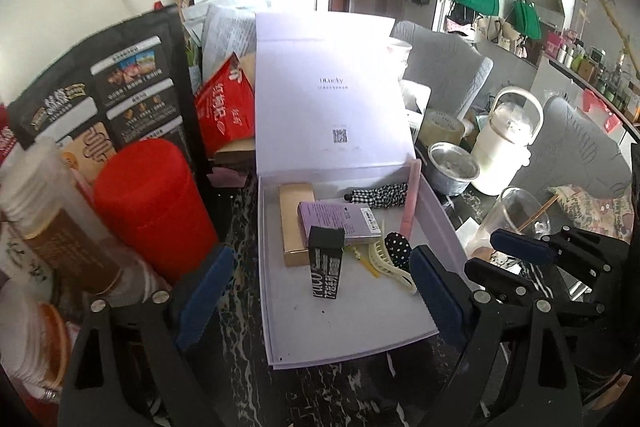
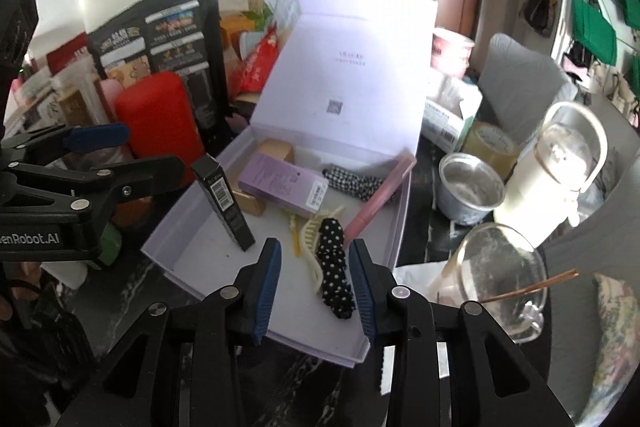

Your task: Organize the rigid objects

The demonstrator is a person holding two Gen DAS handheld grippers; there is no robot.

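Observation:
An open lavender box (image 1: 404,311) (image 2: 192,255) lies on the dark marble table with its lid up. Inside are a gold carton (image 1: 292,215), a purple carton (image 1: 340,219) (image 2: 280,183), a black carton (image 1: 326,267) (image 2: 224,199) standing tilted, a checkered hair piece (image 1: 380,195), a pink tube (image 2: 380,195), a cream claw clip (image 1: 386,263) and a polka-dot clip (image 2: 334,267). My left gripper (image 1: 322,259) hangs wide open over the box's front, holding nothing. My right gripper (image 2: 315,247) is narrowly open above the polka-dot clip, and its pads stand clear of the clip.
Left of the box stand a red canister (image 1: 156,207) and a black snack bag (image 1: 120,79). To the right are a metal bowl (image 2: 470,187), a white jug (image 2: 556,171), a tape roll (image 2: 492,143) and a glass mug (image 2: 500,275) with a stick in it.

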